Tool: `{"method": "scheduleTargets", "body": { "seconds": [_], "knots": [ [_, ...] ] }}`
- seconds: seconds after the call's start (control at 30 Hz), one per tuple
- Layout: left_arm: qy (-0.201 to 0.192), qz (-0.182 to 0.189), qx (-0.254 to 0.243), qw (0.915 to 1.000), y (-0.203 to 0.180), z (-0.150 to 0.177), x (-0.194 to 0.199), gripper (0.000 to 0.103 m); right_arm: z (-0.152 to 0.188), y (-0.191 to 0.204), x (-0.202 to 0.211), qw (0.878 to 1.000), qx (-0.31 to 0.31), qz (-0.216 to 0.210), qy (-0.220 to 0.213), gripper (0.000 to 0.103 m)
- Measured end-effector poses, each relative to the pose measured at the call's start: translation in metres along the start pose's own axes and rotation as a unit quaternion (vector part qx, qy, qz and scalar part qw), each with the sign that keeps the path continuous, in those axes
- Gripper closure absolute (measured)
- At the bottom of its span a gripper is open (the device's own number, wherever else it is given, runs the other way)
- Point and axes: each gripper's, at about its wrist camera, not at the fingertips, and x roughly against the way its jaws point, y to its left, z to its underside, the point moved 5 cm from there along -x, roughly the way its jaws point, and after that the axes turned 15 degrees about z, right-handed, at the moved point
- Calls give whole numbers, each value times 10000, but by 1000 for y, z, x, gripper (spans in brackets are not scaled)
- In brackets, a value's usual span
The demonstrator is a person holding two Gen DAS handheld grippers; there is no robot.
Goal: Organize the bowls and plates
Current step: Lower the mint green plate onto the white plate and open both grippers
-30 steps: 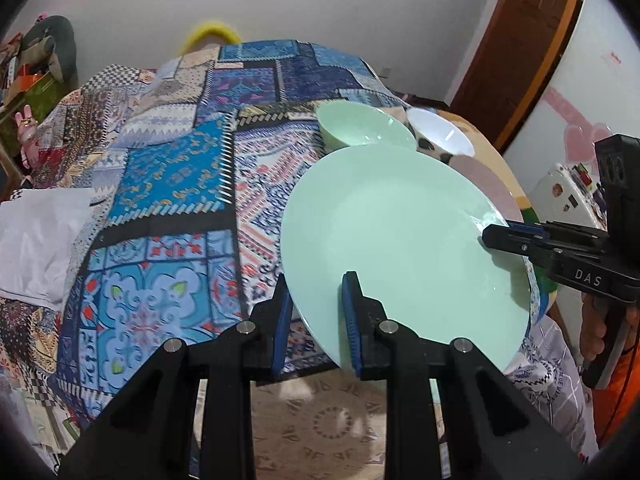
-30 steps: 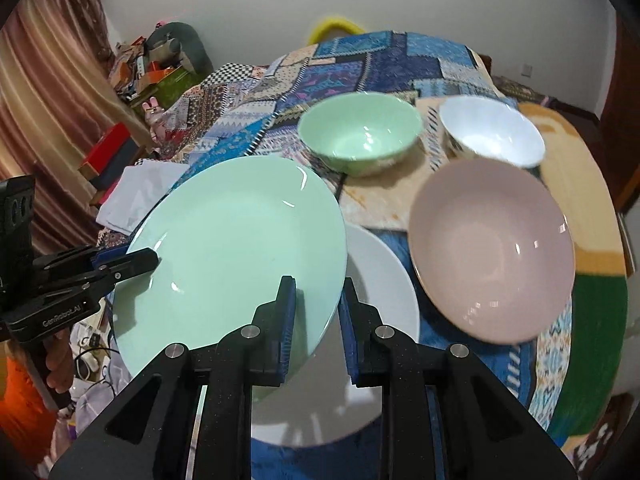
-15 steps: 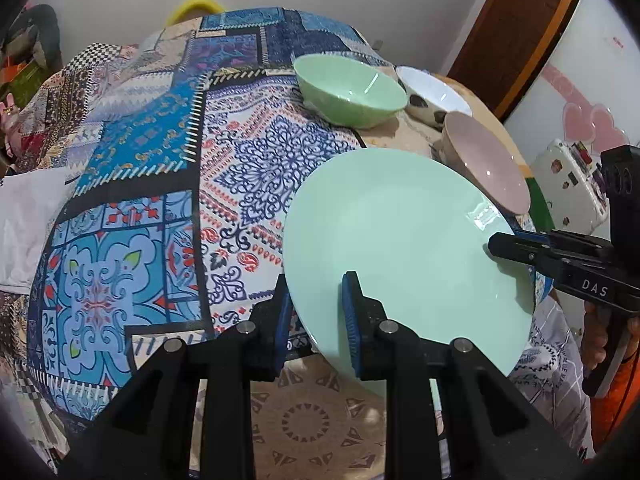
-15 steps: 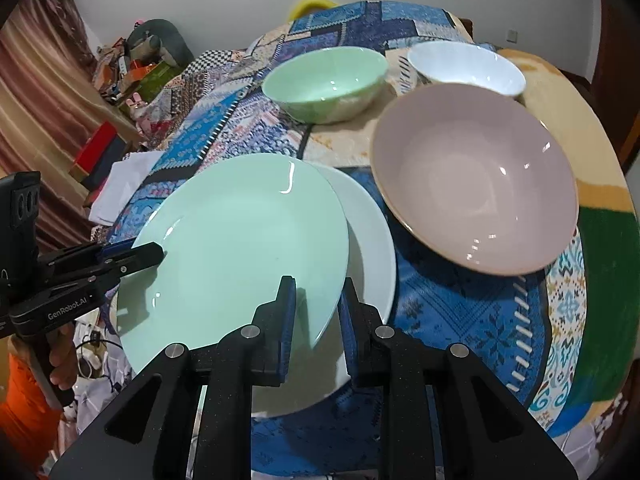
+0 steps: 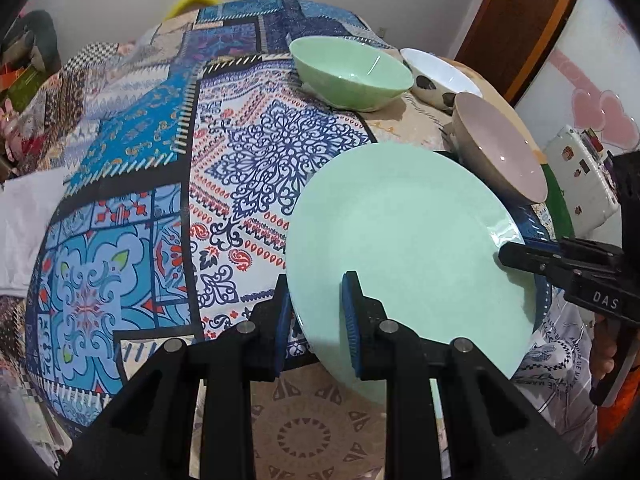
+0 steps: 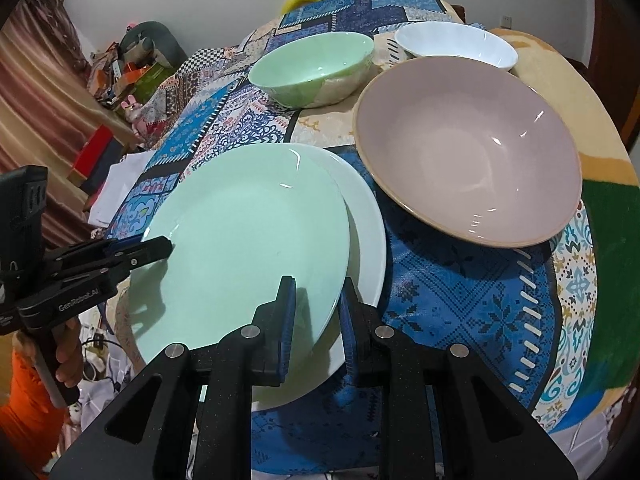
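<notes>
With the left tongs (image 5: 316,316) and right tongs (image 6: 318,316) both clamped on opposite rims of the green plate (image 6: 248,240), which overlaps the white plate (image 6: 366,220) at 3 o'clock, level it, centre it over that plate, then release together.

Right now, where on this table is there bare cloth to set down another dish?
Free: the patterned cloth left of the green plate and green bowl. Crowded: the right side, where green bowl, white bowl, pink bowl and white plate cluster.
</notes>
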Motion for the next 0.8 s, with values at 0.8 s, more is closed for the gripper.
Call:
{"method": "scheduleTargets", "body": {
  "seconds": [0.8],
  "knots": [
    [-105,-277,-223,9993,-11,-6,14,58,-3,-14,26,9980,63,392,-492,80]
  ]
}}
